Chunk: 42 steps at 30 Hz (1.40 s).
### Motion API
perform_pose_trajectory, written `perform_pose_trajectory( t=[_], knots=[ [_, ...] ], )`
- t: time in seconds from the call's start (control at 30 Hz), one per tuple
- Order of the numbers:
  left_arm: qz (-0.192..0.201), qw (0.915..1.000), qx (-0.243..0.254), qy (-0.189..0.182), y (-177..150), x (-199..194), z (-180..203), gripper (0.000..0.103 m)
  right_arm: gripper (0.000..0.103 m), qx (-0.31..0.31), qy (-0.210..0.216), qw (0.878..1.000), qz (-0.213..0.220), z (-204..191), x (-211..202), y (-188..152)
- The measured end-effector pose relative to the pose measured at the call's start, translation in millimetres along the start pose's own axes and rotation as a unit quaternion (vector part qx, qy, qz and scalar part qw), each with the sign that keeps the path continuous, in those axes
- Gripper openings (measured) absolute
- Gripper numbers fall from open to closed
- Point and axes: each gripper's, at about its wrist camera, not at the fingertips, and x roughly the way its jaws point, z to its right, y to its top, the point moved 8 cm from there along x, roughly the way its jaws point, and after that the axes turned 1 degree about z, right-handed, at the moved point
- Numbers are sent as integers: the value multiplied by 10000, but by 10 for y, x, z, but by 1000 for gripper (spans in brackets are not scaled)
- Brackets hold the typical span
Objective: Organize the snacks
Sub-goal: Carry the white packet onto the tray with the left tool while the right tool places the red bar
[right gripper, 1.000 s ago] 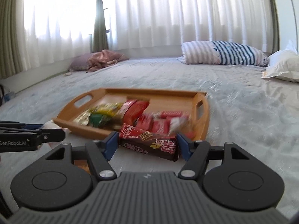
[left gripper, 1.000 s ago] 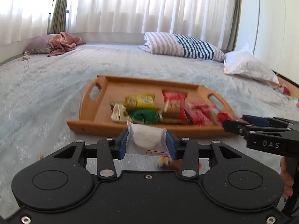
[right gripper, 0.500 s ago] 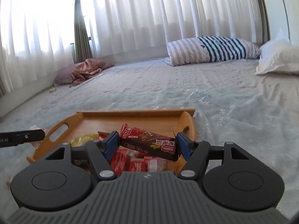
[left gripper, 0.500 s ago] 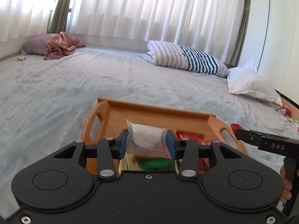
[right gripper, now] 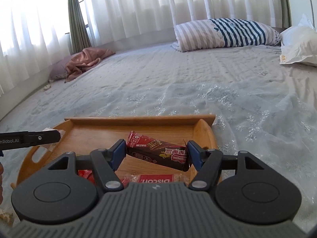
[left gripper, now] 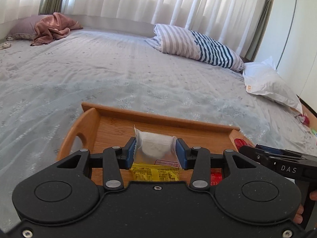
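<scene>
A wooden tray (left gripper: 158,119) with handle cutouts lies on the bed; it also shows in the right wrist view (right gripper: 138,119). My left gripper (left gripper: 156,152) is shut on a clear packet with a white round cake (left gripper: 154,148), held over the tray's left half above a yellow packet (left gripper: 156,174). My right gripper (right gripper: 156,153) is shut on a dark red chocolate wafer bar (right gripper: 158,150), held over the tray's right half above a red Discott packet (right gripper: 154,180). The right gripper shows at the right of the left wrist view (left gripper: 245,148). The left gripper shows at the left of the right wrist view (right gripper: 57,135).
The bed has a grey quilt (left gripper: 118,69). A striped pillow (left gripper: 194,47), a white pillow (left gripper: 267,83) and a pink blanket (left gripper: 53,27) lie at the far side. Small items lie at the bed's right edge (left gripper: 303,119). White curtains hang behind.
Both grippers have moved forward from in front of the tray to above it, each still holding its snack. The tray's near snacks have passed under the grippers.
</scene>
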Motion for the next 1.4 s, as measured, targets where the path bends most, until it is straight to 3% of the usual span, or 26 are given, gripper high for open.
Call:
perform_pose_trajectory(
  t=[0.37,1.4],
  knots=[
    [-182,9998,87,93,-143,395,116,41,70,-181,-62,9996,-212,-94,240,-118],
    [-324,9987,374,125,-337,504,215,42,71,-159,-182,9989,-404,-58,355,-191]
  ],
)
